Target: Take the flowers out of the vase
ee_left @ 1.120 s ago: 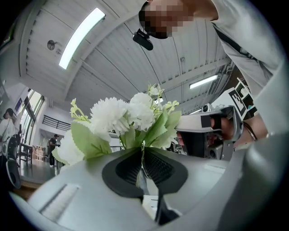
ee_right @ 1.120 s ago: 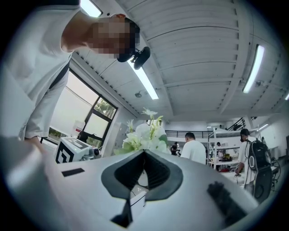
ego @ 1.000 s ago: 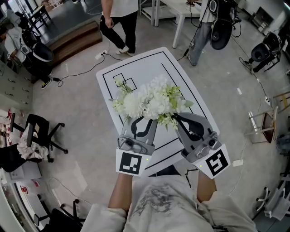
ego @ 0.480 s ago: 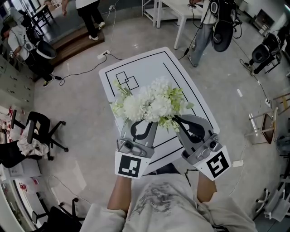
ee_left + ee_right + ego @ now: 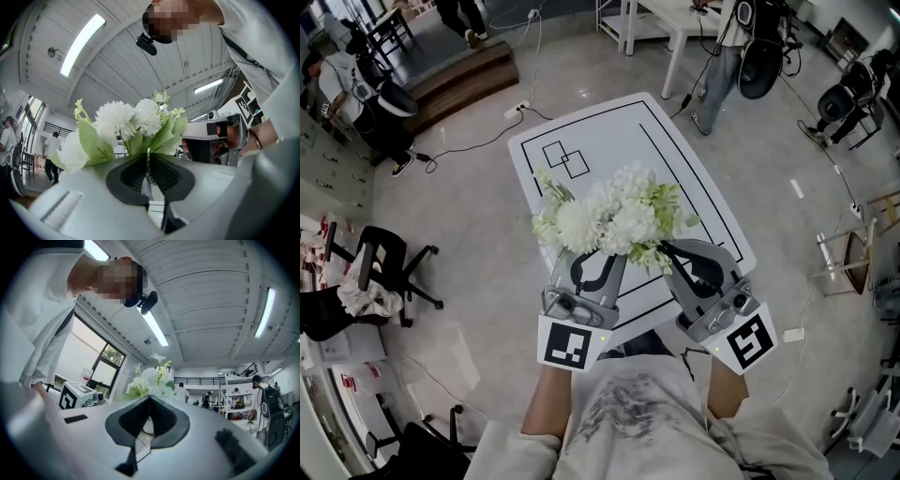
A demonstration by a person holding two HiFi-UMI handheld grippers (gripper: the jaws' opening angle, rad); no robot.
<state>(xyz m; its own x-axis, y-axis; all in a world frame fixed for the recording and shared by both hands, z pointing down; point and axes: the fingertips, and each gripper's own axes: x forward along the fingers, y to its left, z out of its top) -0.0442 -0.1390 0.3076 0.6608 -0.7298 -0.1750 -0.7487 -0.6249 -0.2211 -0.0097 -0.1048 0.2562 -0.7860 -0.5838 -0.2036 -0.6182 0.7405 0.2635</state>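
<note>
While left gripper [image 5: 601, 251] and right gripper [image 5: 662, 247] were both clenched on flowers [image 5: 614, 217], frame centre, above table [image 5: 609, 141], you needed matched, level hands; uneven pull risked splitting bunch. Vase unseen.

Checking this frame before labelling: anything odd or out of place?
Only this: no vase shows on the table. Both the left gripper and the right gripper are shut on the white flowers, held over it. Nothing spilled or damaged.

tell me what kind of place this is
Likely a lab or workshop space: a white table with black outlines, power cables trailing over a bare floor, and an office chair.
</note>
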